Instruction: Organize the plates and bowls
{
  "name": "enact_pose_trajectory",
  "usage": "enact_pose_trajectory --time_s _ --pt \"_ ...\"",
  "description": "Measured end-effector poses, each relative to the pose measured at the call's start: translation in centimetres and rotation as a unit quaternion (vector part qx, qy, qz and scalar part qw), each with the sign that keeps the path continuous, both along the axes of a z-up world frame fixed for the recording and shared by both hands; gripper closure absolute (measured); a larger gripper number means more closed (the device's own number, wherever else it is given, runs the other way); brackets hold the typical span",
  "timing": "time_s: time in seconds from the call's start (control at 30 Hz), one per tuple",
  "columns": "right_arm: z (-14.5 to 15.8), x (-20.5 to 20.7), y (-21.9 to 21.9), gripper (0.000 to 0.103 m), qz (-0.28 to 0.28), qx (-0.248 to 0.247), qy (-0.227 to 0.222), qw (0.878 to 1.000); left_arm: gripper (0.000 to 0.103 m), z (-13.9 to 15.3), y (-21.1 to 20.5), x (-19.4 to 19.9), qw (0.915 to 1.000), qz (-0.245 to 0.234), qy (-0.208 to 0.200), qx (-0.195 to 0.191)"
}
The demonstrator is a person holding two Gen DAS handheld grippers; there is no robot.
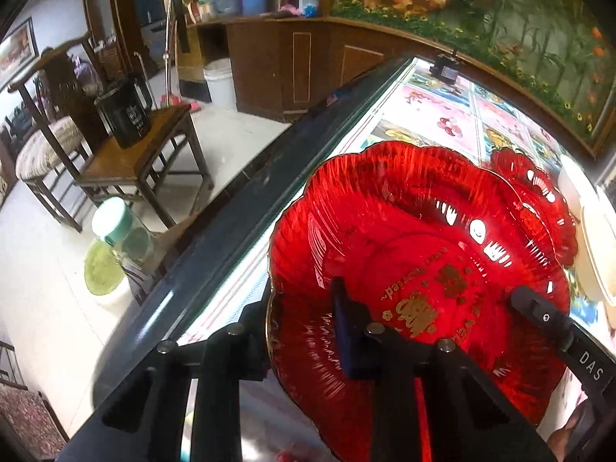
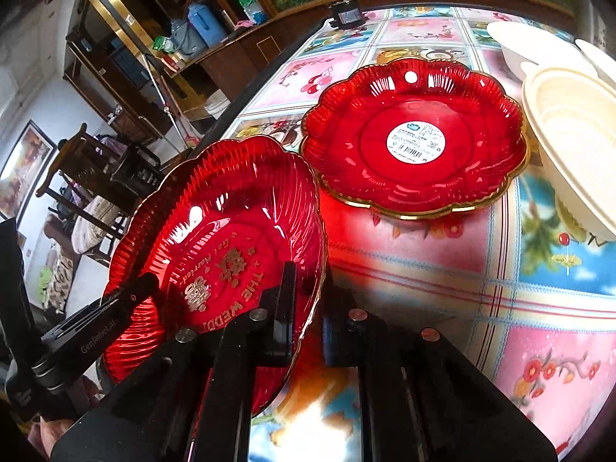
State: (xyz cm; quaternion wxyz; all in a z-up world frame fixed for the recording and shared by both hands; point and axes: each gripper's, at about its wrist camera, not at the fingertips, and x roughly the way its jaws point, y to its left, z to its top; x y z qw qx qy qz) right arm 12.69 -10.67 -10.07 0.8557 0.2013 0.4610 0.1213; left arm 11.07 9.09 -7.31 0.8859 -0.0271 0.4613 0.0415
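A red glass plate with gold lettering (image 1: 415,254) is held tilted over the table's left edge by both grippers. My left gripper (image 1: 304,331) is shut on its near rim. My right gripper (image 2: 308,308) is shut on the same plate (image 2: 231,238), on its right rim; its finger also shows in the left wrist view (image 1: 539,308). A second red plate with a gold rim and a white sticker (image 2: 414,138) lies flat on the table beyond; it also shows in the left wrist view (image 1: 535,196). White bowls (image 2: 569,123) are stacked at the right.
The table (image 2: 481,292) has a floral patterned cloth and a dark left edge (image 1: 238,208). A small black device (image 2: 346,15) stands at its far edge. Left of the table are a wooden stool with a black bucket (image 1: 123,115), chairs and a jar (image 1: 115,223) on the floor.
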Motion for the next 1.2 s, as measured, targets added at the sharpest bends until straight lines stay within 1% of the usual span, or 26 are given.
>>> enact_pose_trajectory --time_s 0.17,0.27,0.33,0.4,0.43,0.47,0.5,0.53,0.57,0.6,0.63,0.7,0.77,0.83,0.9,0.93,0.97,1.0,1.07,1.1,1.13,1.2 --pt "0.7 -2.0 0.9 0.093 0.019 0.0 -0.012 1.0 0.078 1.0 0.9 -2.0 0.9998 -0.001 -0.007 0.02" --pt "0.6 -2.6 1.7 0.092 0.032 0.007 -0.008 0.999 0.078 1.0 1.8 -2.9 0.9996 0.011 -0.008 0.026" --pt "0.4 -2.8 2.4 0.092 0.04 0.007 -0.005 0.999 0.075 0.4 2.4 -2.6 0.9992 0.024 0.002 0.032" --pt "-0.2 -2.3 3.5 0.091 0.055 0.0 0.013 0.998 0.072 -0.5 2.9 -2.1 0.9985 0.035 0.018 0.037" --pt "-0.4 -2.2 3.8 0.09 0.064 0.002 0.018 0.998 0.068 -1.0 3.1 -2.0 0.9981 0.04 0.026 0.04" --pt "-0.3 -2.3 3.9 0.089 0.067 0.007 0.013 0.998 0.059 -1.1 3.3 -2.1 0.9981 0.04 0.025 0.039" --pt "0.0 -2.5 4.0 0.089 0.073 0.009 0.011 0.997 0.053 -1.1 3.4 -2.4 0.9975 0.047 0.027 0.047" --pt "0.3 -2.5 3.9 0.088 0.076 0.009 0.011 0.997 0.039 -1.1 3.4 -2.7 0.9963 0.055 0.03 0.059" --pt "0.8 -2.8 3.6 0.086 0.077 0.013 0.002 0.997 0.032 -0.9 3.5 -3.0 0.9954 0.06 0.03 0.068" --pt "1.2 -3.1 3.2 0.085 0.077 0.02 -0.01 0.997 0.031 -0.4 3.5 -3.7 0.994 0.065 0.023 0.085" --pt "1.6 -3.6 2.7 0.082 0.075 0.026 -0.023 0.997 0.031 -0.1 3.5 -4.2 0.9935 0.066 0.015 0.092" --pt "2.3 -4.6 1.4 0.081 0.07 0.035 -0.044 0.996 0.03 1.0 4.0 -5.9 0.9933 0.07 -0.006 0.091" --pt "2.9 -5.7 -0.2 0.081 0.064 0.051 -0.065 0.995 0.026 2.0 4.5 -7.3 0.9932 0.075 -0.021 0.086" --pt "3.5 -7.2 -2.4 0.081 0.052 0.068 -0.09 0.992 0.026 3.2 4.8 -8.7 0.9921 0.082 -0.037 0.087" --pt "4.0 -8.6 -4.4 0.079 0.033 0.069 -0.111 0.991 0.026 4.2 4.9 -9.6 0.99 0.091 -0.053 0.093" --pt "4.2 -9.2 -5.6 0.072 0.017 0.065 -0.118 0.991 0.026 5.1 4.8 -10.3 0.9887 0.096 -0.068 0.093" --pt "4.3 -9.5 -6.5 0.063 0.006 0.064 -0.122 0.99 0.024 5.7 4.5 -10.6 0.9883 0.095 -0.08 0.089" --pt "4.4 -9.8 -7.7 0.06 -0.009 0.068 -0.128 0.989 0.024 6.5 4.1 -10.8 0.9885 0.09 -0.092 0.08" --pt "4.4 -10.0 -9.3 0.059 -0.027 0.076 -0.128 0.989 0.022 8.2 2.5 -10.7 0.9909 0.062 -0.112 0.043" --pt "4.3 -9.9 -10.2 0.059 -0.037 0.084 -0.126 0.988 0.022 8.6 1.9 -10.5 0.9914 0.051 -0.117 0.03" --pt "4.2 -9.8 -11.0 0.059 -0.046 0.092 -0.126 0.987 0.021 9.3 0.5 -9.8 0.9921 0.028 -0.122 0.009" --pt "4.0 -9.5 -12.0 0.059 -0.053 0.106 -0.122 0.985 0.02 9.7 -1.6 -8.6 0.9936 0.004 -0.112 -0.007"
